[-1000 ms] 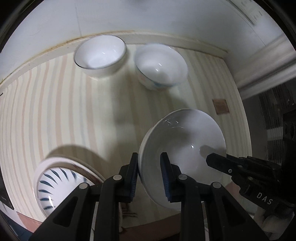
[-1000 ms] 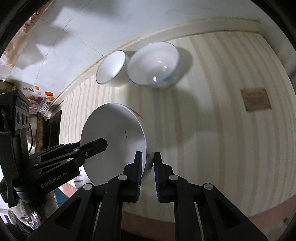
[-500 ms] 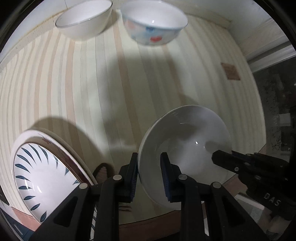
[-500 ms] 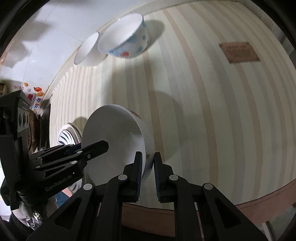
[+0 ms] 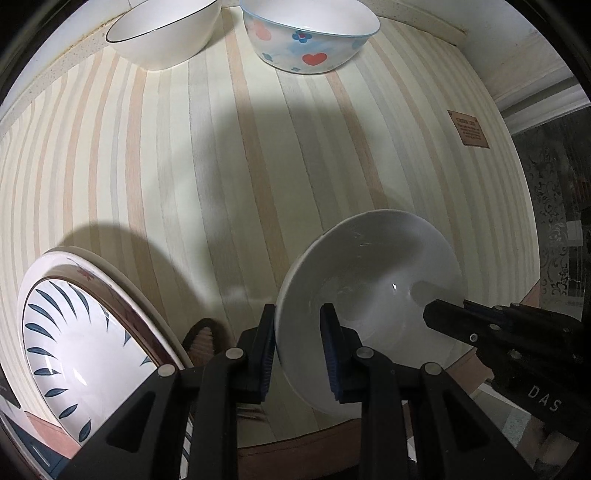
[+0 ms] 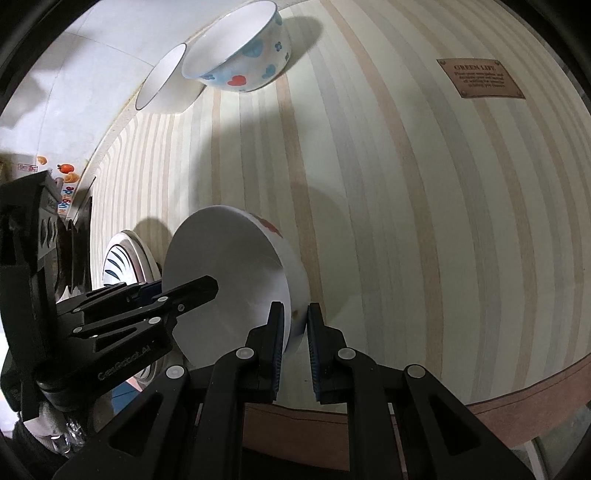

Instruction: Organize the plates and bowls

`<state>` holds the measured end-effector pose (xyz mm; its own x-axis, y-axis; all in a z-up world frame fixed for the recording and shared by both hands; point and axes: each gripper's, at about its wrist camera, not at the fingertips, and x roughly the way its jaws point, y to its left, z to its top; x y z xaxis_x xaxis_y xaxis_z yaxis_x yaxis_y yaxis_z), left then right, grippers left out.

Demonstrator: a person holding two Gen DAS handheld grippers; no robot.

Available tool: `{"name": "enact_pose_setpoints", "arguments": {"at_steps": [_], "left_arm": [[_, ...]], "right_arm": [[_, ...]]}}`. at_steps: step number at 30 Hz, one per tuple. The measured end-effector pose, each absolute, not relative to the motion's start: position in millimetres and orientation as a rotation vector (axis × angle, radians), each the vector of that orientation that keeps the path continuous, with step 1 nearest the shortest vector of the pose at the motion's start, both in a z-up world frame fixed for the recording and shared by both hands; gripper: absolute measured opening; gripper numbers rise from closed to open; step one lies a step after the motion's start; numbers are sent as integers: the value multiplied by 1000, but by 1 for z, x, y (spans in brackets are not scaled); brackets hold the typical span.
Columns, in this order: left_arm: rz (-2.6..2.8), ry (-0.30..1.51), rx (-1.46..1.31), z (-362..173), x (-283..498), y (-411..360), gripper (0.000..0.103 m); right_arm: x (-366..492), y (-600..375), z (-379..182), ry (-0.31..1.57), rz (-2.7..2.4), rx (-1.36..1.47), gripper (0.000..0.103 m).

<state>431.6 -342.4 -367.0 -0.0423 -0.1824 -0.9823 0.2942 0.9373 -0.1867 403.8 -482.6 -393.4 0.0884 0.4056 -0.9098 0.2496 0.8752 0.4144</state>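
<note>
Both claws hold the same white bowl, each one pinching the rim from its own side. The left claw has one finger inside the bowl and one outside, narrow on the near rim in its view. The right claw does the same on the opposite rim, with its fingers closed on the thin wall. The bowl seems to be lifted a little above the striped tabletop and it is tilted, with its open mouth turned toward the left claw's side. On its outer wall a red mark shows in the right wrist view.

The relation that matters is where the other bowls stand. Straight ahead of both claws, at the far edge of the tabletop near the wall, stand two bowls just beside each other: a plain white bowl with a dark rim and a bowl with hearts and flowers. They are well apart from the held bowl. The stack of plates with blue leaf strokes lies close on the left, just beside the left claw.

I judge that the bowl should travel forward toward the two far bowls, not sideways to the plates. It must come level first, because both claws share it.
</note>
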Motion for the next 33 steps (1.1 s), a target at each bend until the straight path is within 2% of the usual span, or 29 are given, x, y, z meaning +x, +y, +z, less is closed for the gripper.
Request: {"name": "enact_pose_setpoints", "arguments": {"at_steps": [7, 13, 14, 15, 16, 18, 22, 27, 32, 33], "left_arm": [[-393, 1589, 80, -355, 433, -329, 21], [-385, 1466, 71, -291, 451, -313, 23], [-384, 1456, 65, -286, 456, -313, 29], [-379, 1435, 48, -278, 472, -312, 30], [-370, 1417, 35, -274, 486, -313, 30], [-346, 1404, 6, -272, 517, -313, 30], [-330, 1424, -68, -288, 581, -318, 30], [-311, 1478, -63, -317, 634, -331, 30], [-293, 1526, -41, -341, 644, -345, 30], [-293, 1528, -43, -346, 648, -347, 30]], "right_arm": [[408, -488, -394, 1529, 147, 556, 14], [418, -509, -364, 1499, 152, 584, 15], [422, -514, -356, 1481, 149, 587, 17], [429, -520, -347, 1458, 147, 593, 23], [440, -525, -338, 1430, 153, 602, 34], [462, -532, -326, 1389, 164, 605, 46], [523, -542, -316, 1308, 140, 542, 47], [590, -547, -342, 1317, 101, 540, 47], [627, -542, -375, 1372, 82, 547, 46], [630, -539, -381, 1384, 82, 543, 43]]}}
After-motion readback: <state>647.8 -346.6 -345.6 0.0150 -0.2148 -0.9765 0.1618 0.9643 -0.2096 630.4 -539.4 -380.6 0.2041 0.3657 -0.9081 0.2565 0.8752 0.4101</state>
